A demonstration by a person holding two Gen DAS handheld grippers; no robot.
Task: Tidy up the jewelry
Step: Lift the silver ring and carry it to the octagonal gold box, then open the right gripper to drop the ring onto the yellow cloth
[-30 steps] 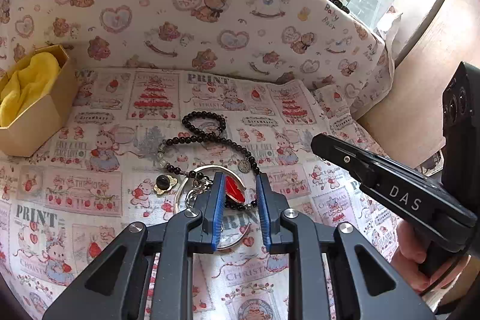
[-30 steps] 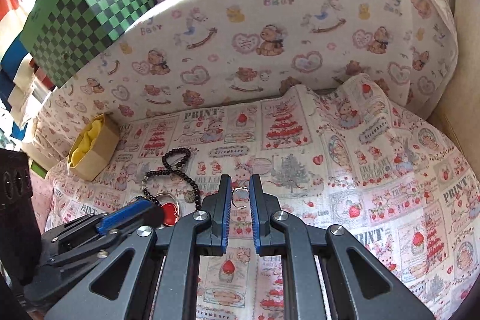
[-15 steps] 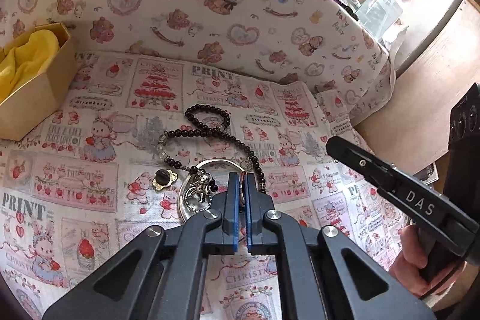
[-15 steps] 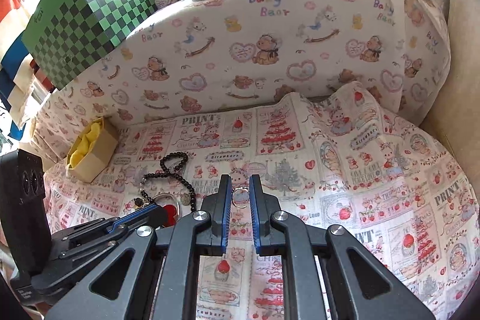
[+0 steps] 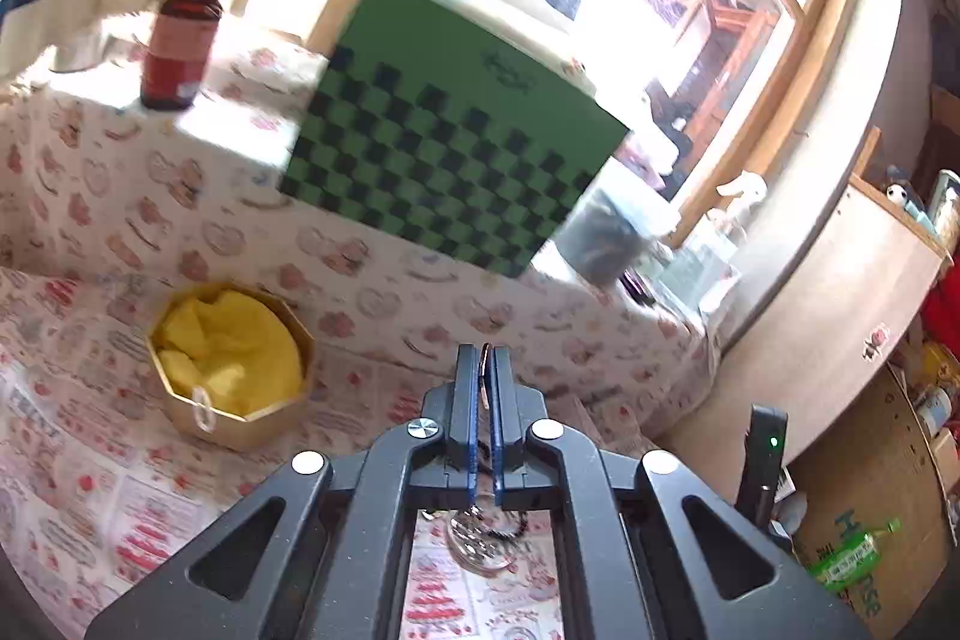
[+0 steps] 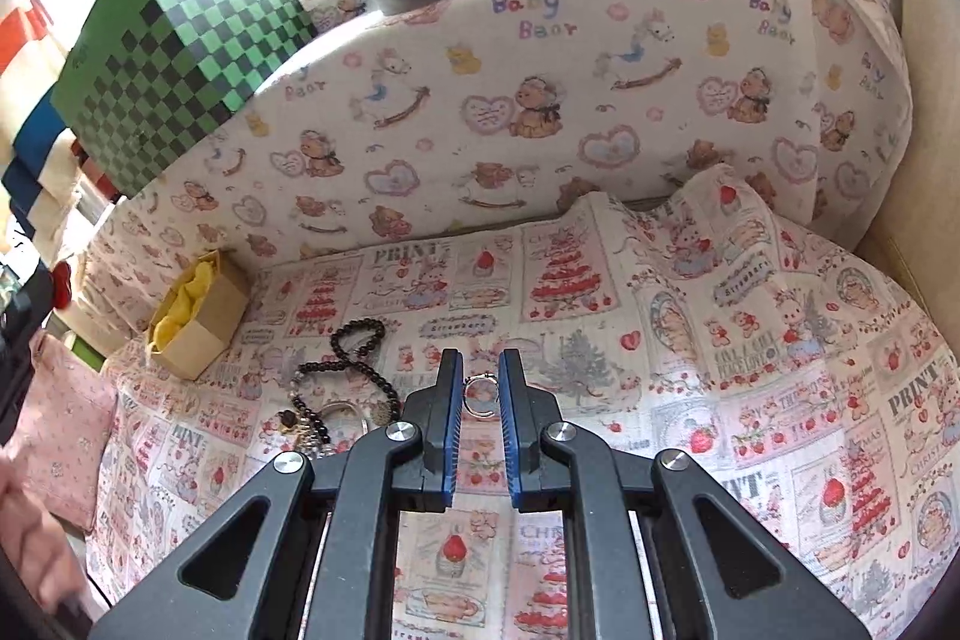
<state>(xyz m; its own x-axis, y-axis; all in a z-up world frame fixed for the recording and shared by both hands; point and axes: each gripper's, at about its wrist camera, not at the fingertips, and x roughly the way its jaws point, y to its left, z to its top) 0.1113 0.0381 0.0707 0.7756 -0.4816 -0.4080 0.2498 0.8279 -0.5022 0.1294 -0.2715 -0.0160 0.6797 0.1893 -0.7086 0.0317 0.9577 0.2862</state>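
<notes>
Left gripper [image 5: 486,358] clamped thin red charm [image 5: 485,361]. Right gripper [image 6: 480,388] parted around small silver ring [image 6: 480,391] on cloth [image 6: 750,400].

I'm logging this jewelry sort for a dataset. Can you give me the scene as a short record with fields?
left gripper: shut on a thin piece, likely the red heart charm, held up off the cloth
right gripper: open, low over the cloth, fingers either side of a small ring
box: open, lined with yellow paper, no jewelry seen inside
bead necklace: lying on the cloth, left of the ring
cloth: printed, covers the surface
</notes>
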